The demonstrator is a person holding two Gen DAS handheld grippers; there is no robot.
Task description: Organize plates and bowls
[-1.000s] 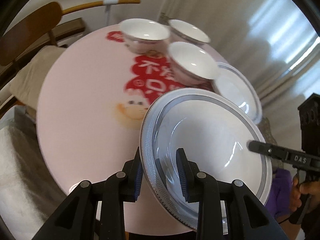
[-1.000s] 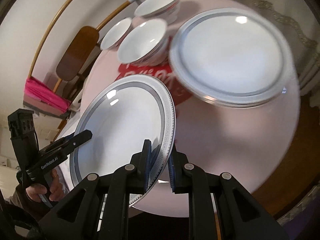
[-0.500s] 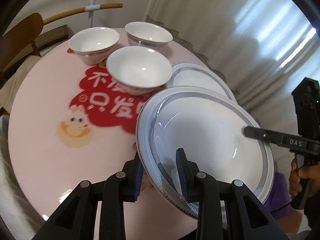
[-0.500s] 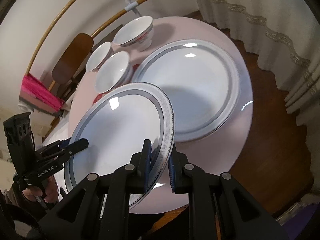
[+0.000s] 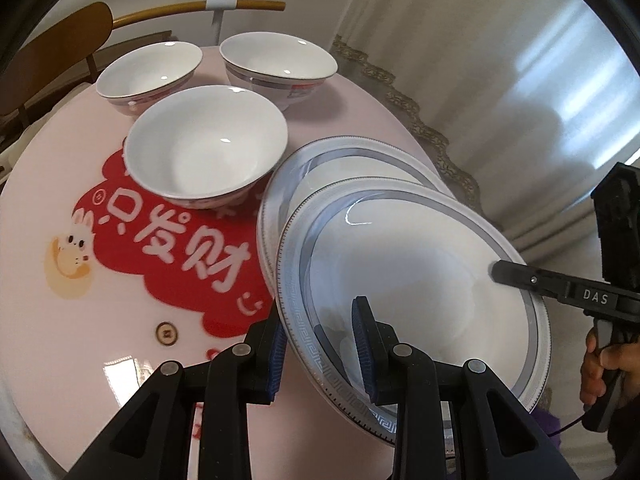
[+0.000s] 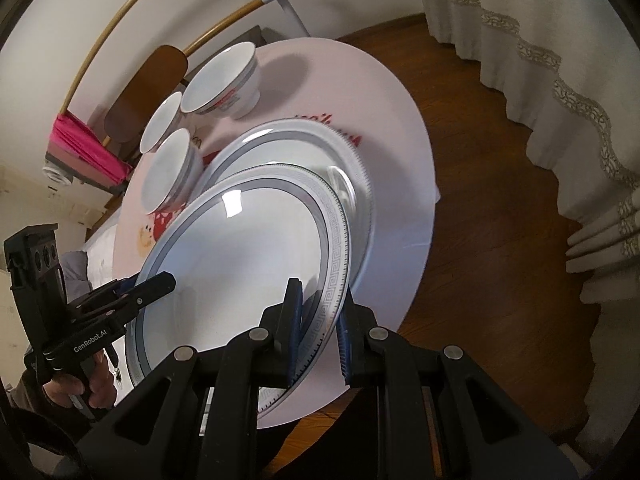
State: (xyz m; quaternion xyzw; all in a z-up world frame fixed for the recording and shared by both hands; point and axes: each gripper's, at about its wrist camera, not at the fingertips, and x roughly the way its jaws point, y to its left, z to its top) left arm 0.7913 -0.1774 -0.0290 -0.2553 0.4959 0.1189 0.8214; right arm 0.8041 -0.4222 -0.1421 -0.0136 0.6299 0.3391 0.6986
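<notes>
At the table's far left edge a wooden chair back (image 5: 60, 44) rises behind the pink table (image 5: 80, 300), whose red printed design (image 5: 160, 232) covers the middle. Three white bowls stand toward the far side: a left bowl (image 5: 150, 70), a far bowl (image 5: 278, 60) and a nearer bowl (image 5: 208, 148), the nearer one close beside the plates. Right of the bowls, near the table's right edge, a grey-banded plate (image 5: 340, 156) lies flat on the table, and a second plate (image 5: 416, 280) of the same pattern is carried over it, overlapping most of it and tilted. The left tongs (image 5: 320, 344) are closed on this carried plate's near rim, one pad under it and one on top; across the plate, the right tongs (image 5: 496, 272) are clamped on the opposite rim, as the right wrist view confirms, with a hand (image 5: 600, 364) on their handle. The step in hand looks like stacking the plates. The next move probably calls for centring the carried plate over the lower one, levelling it, lowering both sides together until rim meets rim, then releasing both tongs. Compared with a second ago, the carried plate has travelled across the table from well short of the flat plate to above it, while both grips on the rim have stayed the same.
</notes>
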